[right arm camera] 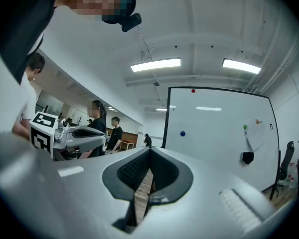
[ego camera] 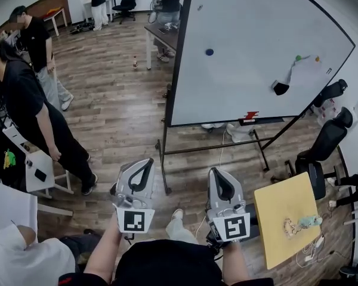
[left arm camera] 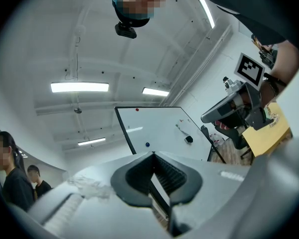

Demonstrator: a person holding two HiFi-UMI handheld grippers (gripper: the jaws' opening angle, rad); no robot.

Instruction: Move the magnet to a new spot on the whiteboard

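The whiteboard (ego camera: 256, 34) stands on a wheeled frame some way ahead of me. A blue magnet (ego camera: 209, 52) sticks near its middle, with a green magnet (ego camera: 298, 58) and an orange one (ego camera: 317, 58) to the right. Both grippers are far short of the board. My left gripper (ego camera: 148, 161) and right gripper (ego camera: 216, 171) are held side by side, low in the head view, pointing toward the board. In the left gripper view the jaws (left arm camera: 152, 154) meet at the tips with nothing between them and the blue magnet (left arm camera: 147, 145) lies beyond. The right gripper (right arm camera: 150, 150) is likewise shut and empty, with the blue magnet (right arm camera: 183, 133) ahead.
A black eraser (ego camera: 280, 88) and a sheet of paper hang on the board, and a red marker (ego camera: 251, 115) lies on its tray. Two people (ego camera: 30, 106) stand at the left near a white chair (ego camera: 39, 171). A yellow tabletop (ego camera: 286, 219) and office chairs (ego camera: 325, 142) are at the right.
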